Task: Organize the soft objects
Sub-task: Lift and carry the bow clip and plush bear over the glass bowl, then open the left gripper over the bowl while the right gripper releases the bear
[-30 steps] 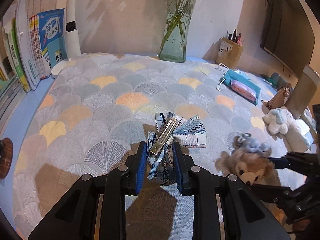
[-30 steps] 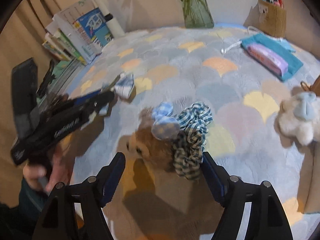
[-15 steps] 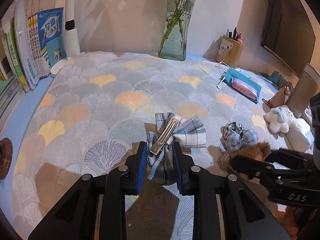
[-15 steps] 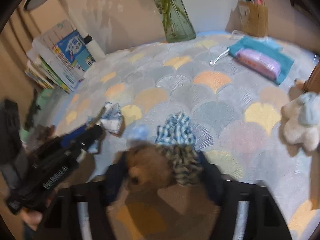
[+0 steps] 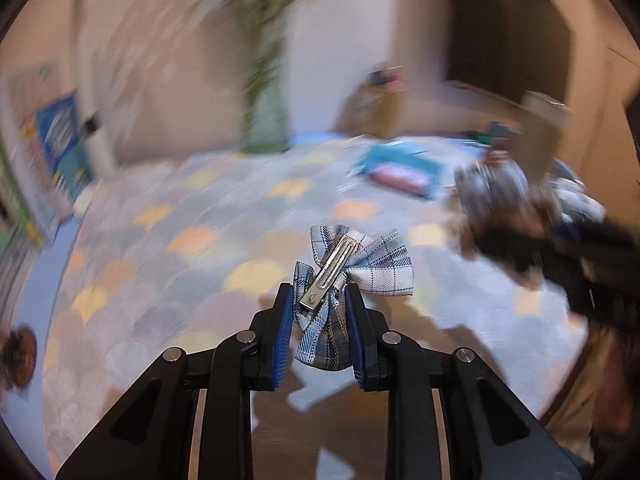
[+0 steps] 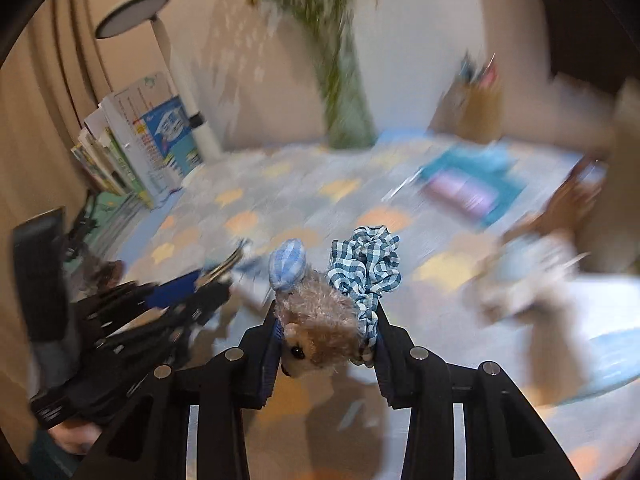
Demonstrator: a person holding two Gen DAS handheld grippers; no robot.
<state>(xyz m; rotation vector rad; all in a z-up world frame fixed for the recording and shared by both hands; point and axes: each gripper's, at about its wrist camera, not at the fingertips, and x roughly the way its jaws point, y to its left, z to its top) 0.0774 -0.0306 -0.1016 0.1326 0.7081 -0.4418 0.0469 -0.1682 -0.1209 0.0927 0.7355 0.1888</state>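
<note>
My left gripper point(image 5: 318, 296) is shut on a blue plaid bow hair clip point(image 5: 376, 268), metal clip side up, held above the patterned mat point(image 5: 160, 240). In the right wrist view my right gripper point(image 6: 326, 332) has its jaws closing, and the pads press on a small brown plush bear point(image 6: 320, 312) with a blue checked ear. A teal gingham scrunchie point(image 6: 368, 264) hangs with the bear at the right pad. The left gripper point(image 6: 216, 276) shows blurred at the left of that view. Both views are motion-blurred.
A white plush toy point(image 6: 532, 272) lies blurred at the right. At the back stand a glass vase point(image 6: 348, 120), a pen holder point(image 6: 476, 108), a desk lamp point(image 6: 132, 12) and a row of books point(image 6: 140, 140). A teal pouch point(image 6: 472, 184) lies at the back right.
My right gripper closed around the plush bear and scrunchie and lifted them off the mat. My left gripper rose and swung with the bow still in it.
</note>
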